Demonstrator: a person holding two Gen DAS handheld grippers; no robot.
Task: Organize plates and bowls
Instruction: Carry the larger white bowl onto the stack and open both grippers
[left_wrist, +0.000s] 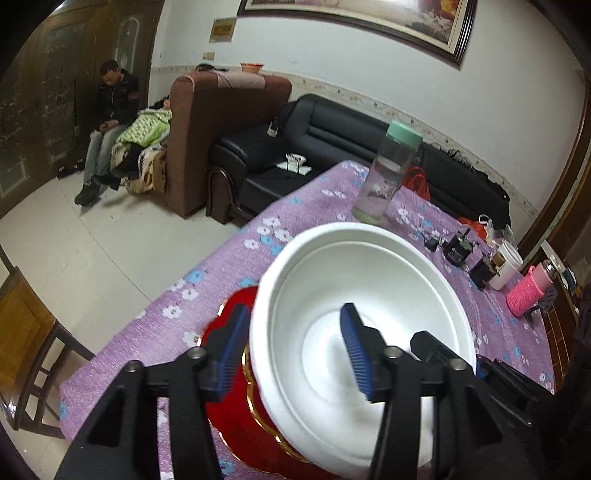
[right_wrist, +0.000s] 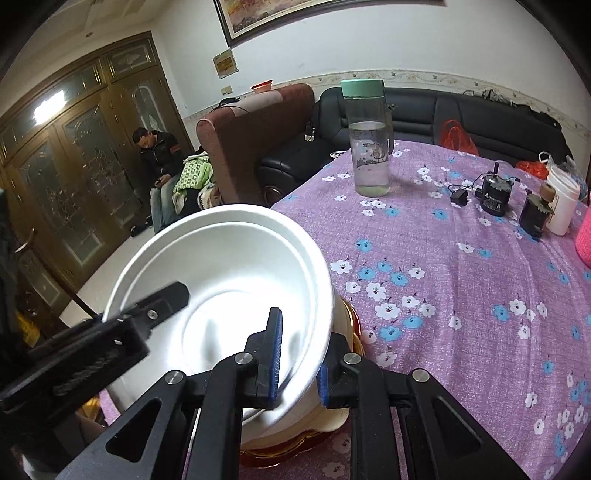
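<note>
Both grippers straddle the white bowl's (left_wrist: 369, 317) rim, one finger inside, one outside. The right gripper (right_wrist: 298, 363) pinches it at 5 o'clock, probably to steady it on the red gold-rimmed plate (left_wrist: 236, 417); the left gripper (left_wrist: 291, 354) is spread wider, so contact's unclear.

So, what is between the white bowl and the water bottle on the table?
Only bare purple cloth lies between the bowl and the bottle; the right wrist view shows it best.

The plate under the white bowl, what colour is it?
Red with a gold scalloped rim; the plate shows best in the left wrist view.
</note>
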